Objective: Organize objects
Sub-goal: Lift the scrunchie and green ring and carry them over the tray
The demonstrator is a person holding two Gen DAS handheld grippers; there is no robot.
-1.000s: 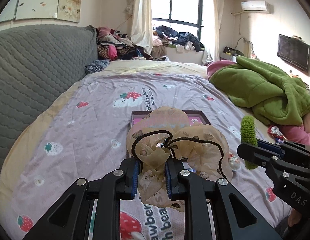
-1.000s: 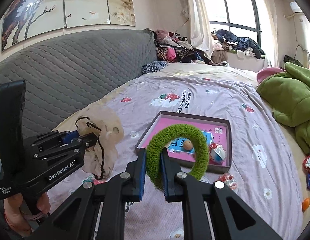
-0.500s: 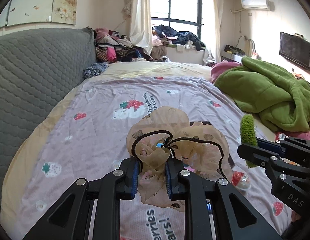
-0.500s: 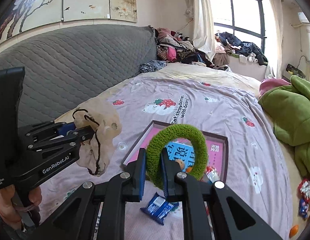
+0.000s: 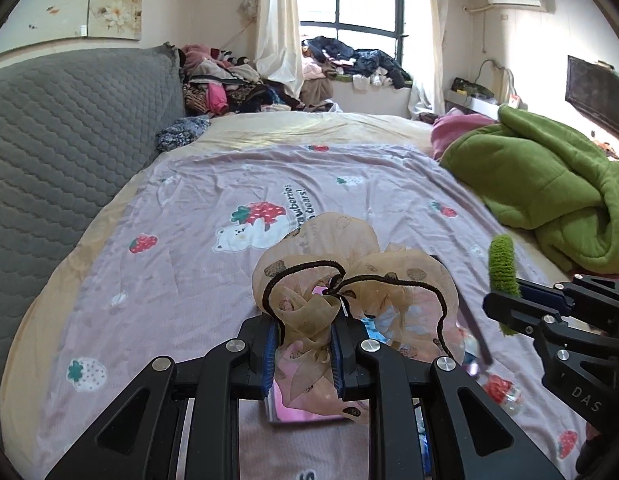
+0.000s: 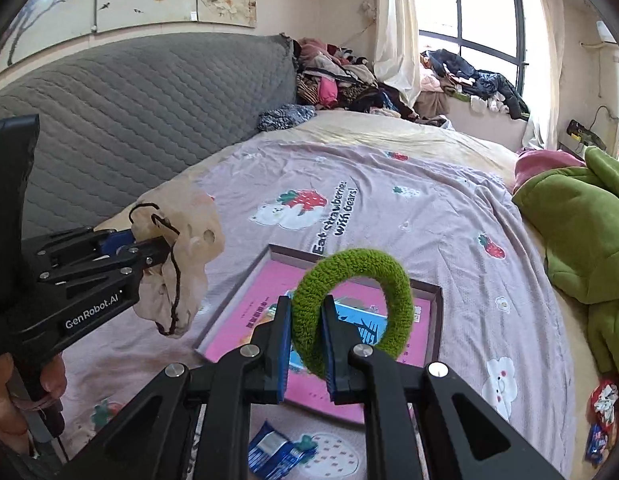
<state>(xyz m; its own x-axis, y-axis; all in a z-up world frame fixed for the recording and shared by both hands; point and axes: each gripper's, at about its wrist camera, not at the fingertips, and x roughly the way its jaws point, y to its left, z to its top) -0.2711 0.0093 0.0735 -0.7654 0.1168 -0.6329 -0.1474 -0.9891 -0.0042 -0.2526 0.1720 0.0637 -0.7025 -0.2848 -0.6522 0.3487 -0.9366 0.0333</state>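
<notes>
Looks like it's only partway: the left gripper [image 5: 303,344] is pinching a beige scrunchie [image 5: 349,276] and the right gripper [image 6: 305,344] a green scrunchie [image 6: 351,306], both held above the pink box [image 6: 437,300], with snack packets [image 6: 275,454] lying just beside it unsorted.

The right gripper [image 6: 305,344] at the bottom middle pinched a green fuzzy ring [image 6: 357,308]. Behind the ring, a pink box [image 6: 435,320] lay on the bed [image 6: 389,208]. At the left, the left gripper [image 6: 145,248] squeezed a tan bow [image 6: 185,264] with a black cord. A hand [image 6: 13,396] held it at the lower left. A blue packet [image 6: 273,450] lay at the bottom. A green blanket [image 6: 581,240] sat on the right.
</notes>
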